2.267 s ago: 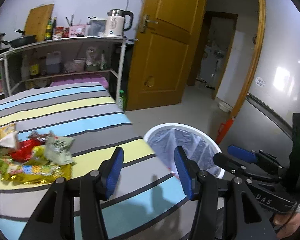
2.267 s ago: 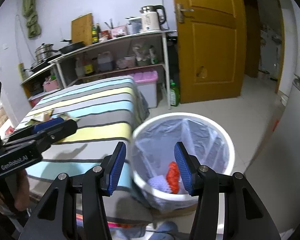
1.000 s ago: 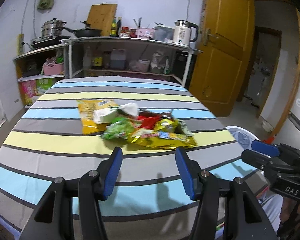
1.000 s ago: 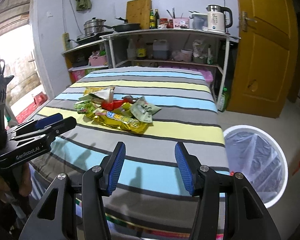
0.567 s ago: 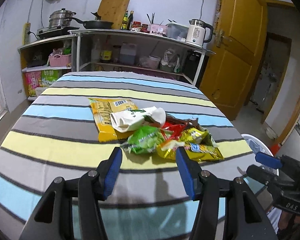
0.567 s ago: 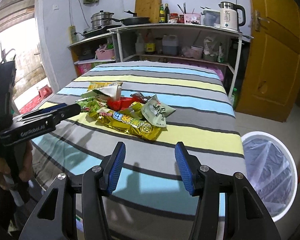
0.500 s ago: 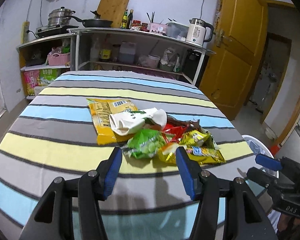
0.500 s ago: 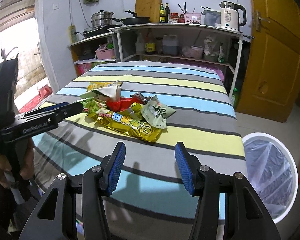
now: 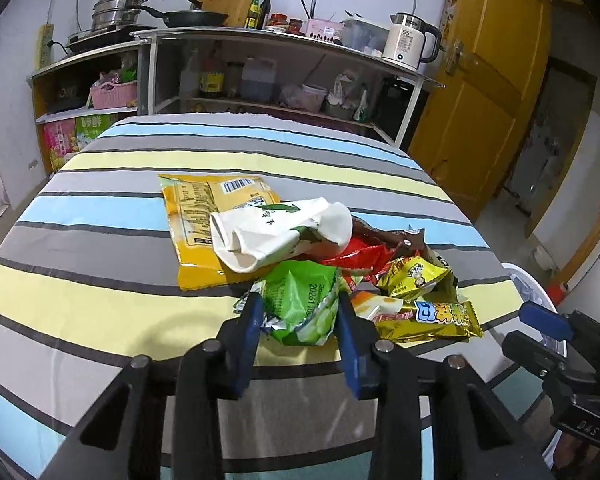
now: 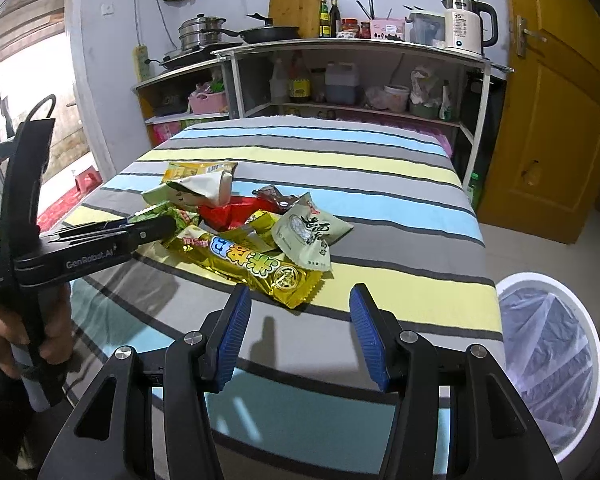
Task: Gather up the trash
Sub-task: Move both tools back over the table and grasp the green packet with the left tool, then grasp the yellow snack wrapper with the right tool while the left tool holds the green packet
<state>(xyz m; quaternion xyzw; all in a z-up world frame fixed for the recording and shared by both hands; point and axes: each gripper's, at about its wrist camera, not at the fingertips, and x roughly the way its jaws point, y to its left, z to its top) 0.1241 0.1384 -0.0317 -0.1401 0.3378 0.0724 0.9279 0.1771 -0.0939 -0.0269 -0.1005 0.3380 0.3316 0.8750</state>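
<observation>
Wrappers lie in a loose heap near the middle of a bench (image 9: 80, 292) covered with a cloth striped in blue, yellow and grey. The left gripper (image 9: 298, 312) reaches into the near edge of that heap, and its blue fingers (image 9: 252, 320) sit on either side of a green snack packet (image 9: 304, 300), pressing against it so the packet bulges between them; whether it is lifted off the cloth cannot be told. Just behind the green packet lies a crumpled white paper bag (image 9: 280, 232), which rests partly on a flat orange-yellow packet (image 9: 204, 216) with a barcode. To the right of the green packet are a red wrapper (image 9: 356, 254), a small yellow packet (image 9: 414, 276) and a long gold wrapper (image 9: 428, 318) with blue and yellow lettering.

From the right wrist view, the right gripper (image 10: 300, 332) hovers above the near part of the bench with its fingers (image 10: 234, 336) spread wide and nothing between them. The gold wrapper (image 10: 252, 266) lies just ahead of it, and a pale green packet (image 10: 312, 236) sits beside that, toward the right of the heap. The left gripper (image 10: 140, 228) enters this view from the left, held in a hand (image 10: 24, 340).

A white trash bin (image 10: 548, 364) lined with a clear bag stands on the floor just off the bench's right corner, apart from the heap. Behind the bench a shelf unit (image 9: 260, 64) carries a white kettle (image 9: 410, 42), a black pan (image 9: 196, 18), bottles and a cutting board.
</observation>
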